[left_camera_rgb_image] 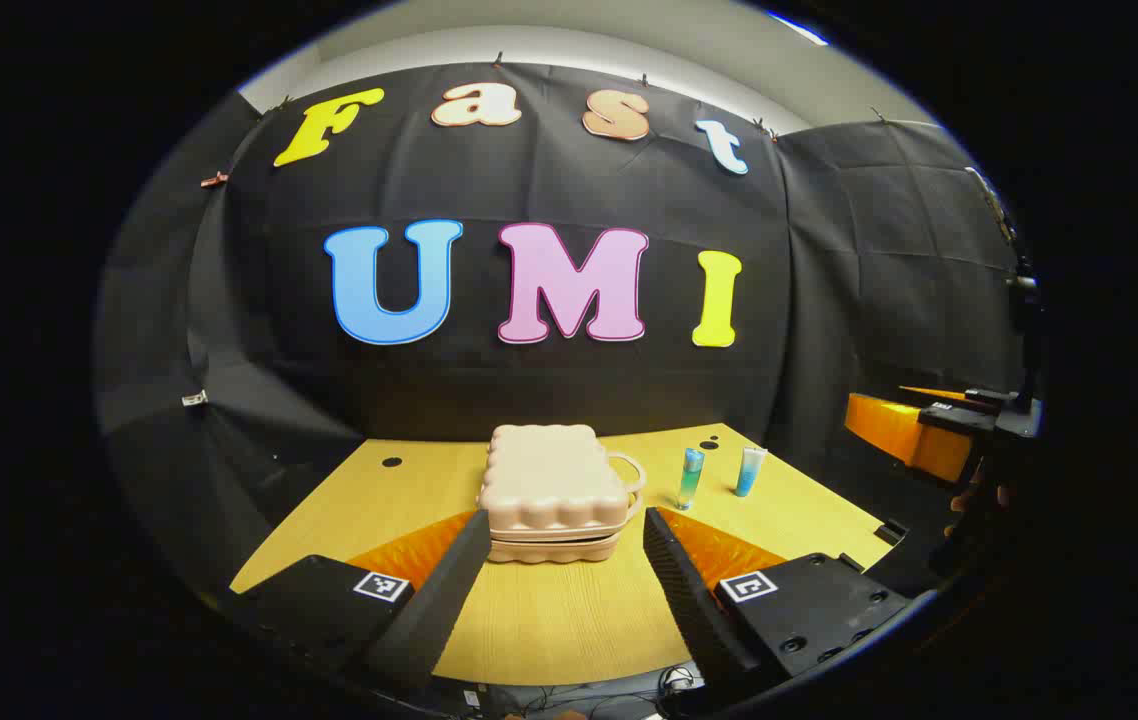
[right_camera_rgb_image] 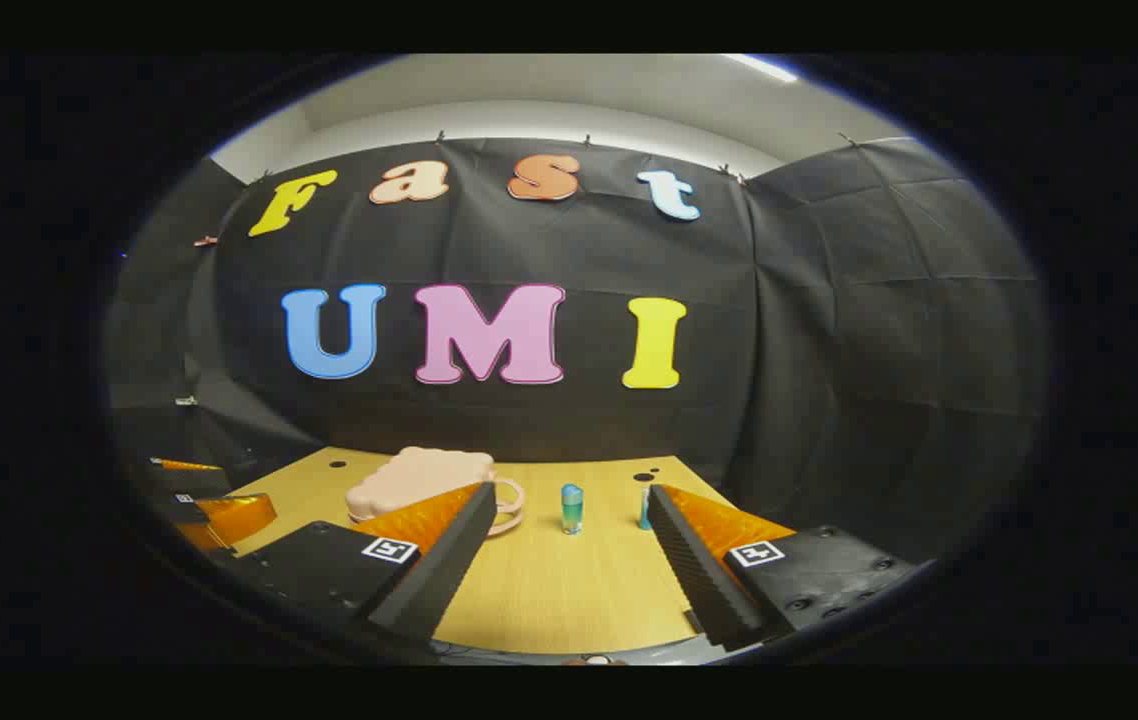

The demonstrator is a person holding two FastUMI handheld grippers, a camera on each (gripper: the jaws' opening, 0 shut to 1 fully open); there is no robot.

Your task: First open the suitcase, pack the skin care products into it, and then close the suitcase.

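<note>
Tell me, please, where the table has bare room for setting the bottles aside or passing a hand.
The near strip of table in front of the suitcase is bare, as is the left side beside it. It is tighter on the right, where two bottles stand close beside the suitcase handle.

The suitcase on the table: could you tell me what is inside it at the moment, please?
Its inside is hidden: the suitcase lies shut on the table. Two skin care tubes stand outside, beside its handle.
</note>
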